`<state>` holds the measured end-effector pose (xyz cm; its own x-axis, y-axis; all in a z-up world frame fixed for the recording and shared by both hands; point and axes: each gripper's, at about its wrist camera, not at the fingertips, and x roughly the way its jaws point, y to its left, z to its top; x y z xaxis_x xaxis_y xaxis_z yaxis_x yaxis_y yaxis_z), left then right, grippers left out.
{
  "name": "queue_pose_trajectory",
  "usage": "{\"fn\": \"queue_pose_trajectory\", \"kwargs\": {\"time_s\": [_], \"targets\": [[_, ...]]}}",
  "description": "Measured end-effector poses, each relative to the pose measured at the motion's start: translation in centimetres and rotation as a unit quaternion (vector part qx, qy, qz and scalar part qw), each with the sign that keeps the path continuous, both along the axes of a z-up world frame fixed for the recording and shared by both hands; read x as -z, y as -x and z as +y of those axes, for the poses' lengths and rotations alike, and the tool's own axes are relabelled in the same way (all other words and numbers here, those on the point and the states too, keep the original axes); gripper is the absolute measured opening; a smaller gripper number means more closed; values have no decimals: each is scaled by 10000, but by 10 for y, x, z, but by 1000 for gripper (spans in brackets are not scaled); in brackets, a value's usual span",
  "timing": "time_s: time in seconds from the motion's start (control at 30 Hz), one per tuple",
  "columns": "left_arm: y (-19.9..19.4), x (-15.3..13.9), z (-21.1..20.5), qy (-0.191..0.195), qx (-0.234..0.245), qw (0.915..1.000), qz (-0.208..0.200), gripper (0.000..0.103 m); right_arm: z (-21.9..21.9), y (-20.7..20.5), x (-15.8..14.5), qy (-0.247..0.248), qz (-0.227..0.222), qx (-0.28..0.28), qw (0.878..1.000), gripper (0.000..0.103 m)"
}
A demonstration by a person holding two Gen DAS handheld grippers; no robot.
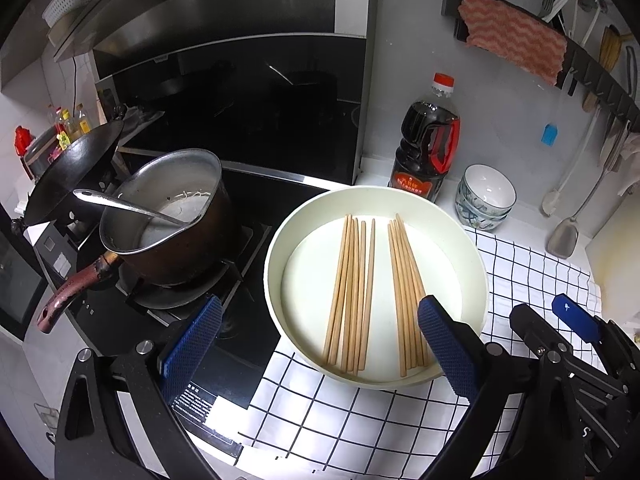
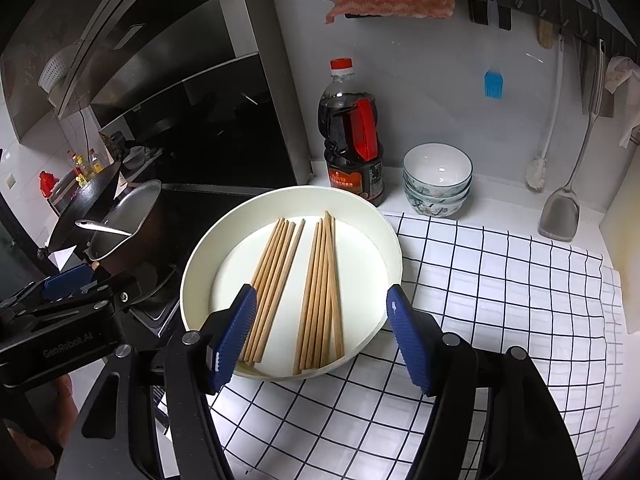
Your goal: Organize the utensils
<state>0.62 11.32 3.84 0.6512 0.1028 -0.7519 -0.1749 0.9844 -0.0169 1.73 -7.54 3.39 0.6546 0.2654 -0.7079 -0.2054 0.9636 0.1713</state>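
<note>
A round white tray (image 1: 280, 236) (image 2: 394, 248) sits on a checked cloth (image 1: 360, 412) (image 2: 500, 280). In it lie two bundles of several wooden chopsticks: a left bundle (image 1: 352, 292) (image 2: 276, 276) and a right bundle (image 1: 404, 284) (image 2: 322, 292). My left gripper (image 1: 316, 344) is open and empty, held above the tray's near-left edge. My right gripper (image 2: 320, 336) is open and empty, above the tray's near edge, its fingers either side of the chopsticks. The right gripper also shows at the lower right of the left wrist view (image 1: 560, 332).
A stove with a brown saucepan (image 1: 172, 216) holding a ladle and a black wok (image 1: 76, 172) is on the left. A soy sauce bottle (image 1: 428, 140) (image 2: 352, 136) and stacked bowls (image 1: 484, 196) (image 2: 436, 178) stand behind the tray. Utensils hang on a wall rail (image 2: 560, 0) at the right.
</note>
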Motion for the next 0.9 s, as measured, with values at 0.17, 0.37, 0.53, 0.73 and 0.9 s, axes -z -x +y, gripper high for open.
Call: {"fn": "queue_pose_trajectory", "kwargs": {"time_s": [0.17,0.37,0.53,0.73,0.9], "targets": [[1,-2,-1,-23,4,10000,-28,97,-1,1,-1,13,-21,2,10000,65],[2,-3,-1,-75,-27,10000,-42,97,-2,3,-2,15,-23,17,10000,65],[4,-6,-1,-107,-46,9999,-89,97,-3,6,-3,33,-85,25,10000,65],[7,-8,0,-175,-108,9997,-159,97,-1,8,-4,57,-124,-18,9999,65],[10,-11,-1,-212,-90,9995,-237,97,-1,9,-5,64,-142,-36,9999,65]]}}
